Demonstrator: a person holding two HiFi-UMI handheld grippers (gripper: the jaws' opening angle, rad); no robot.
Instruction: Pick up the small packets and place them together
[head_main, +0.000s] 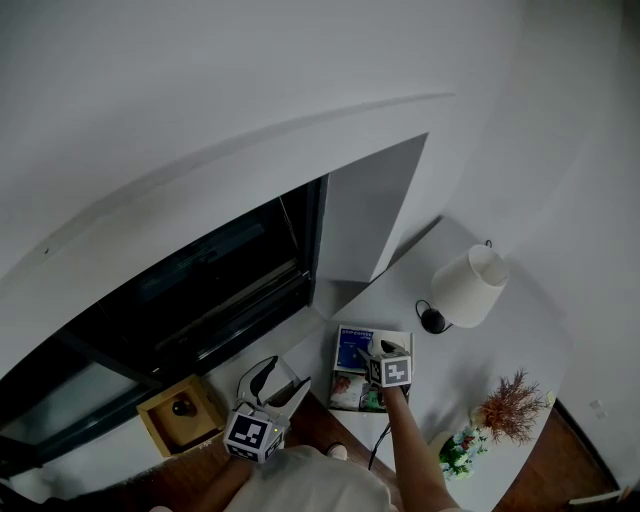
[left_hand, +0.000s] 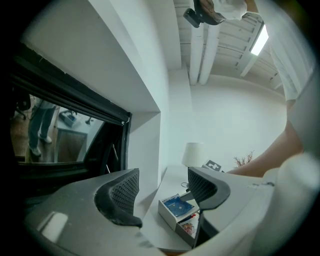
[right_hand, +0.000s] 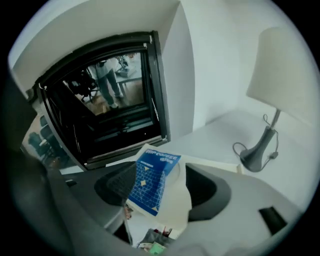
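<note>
The right gripper (right_hand: 160, 194) has its jaws wide, with a flat blue-and-white paper packet (right_hand: 150, 175) unpressed between them, near the white table lamp (right_hand: 280, 70). The left gripper (left_hand: 161, 191), farther from this lamp, is wide and empty.

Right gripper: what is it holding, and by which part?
The right gripper seems to clamp nothing: the blue packet stands loose between its open jaws.

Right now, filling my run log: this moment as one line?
left tool: open, empty | right tool: open over white rectangular box | blue-and-white paper packet: between its jaws
</note>
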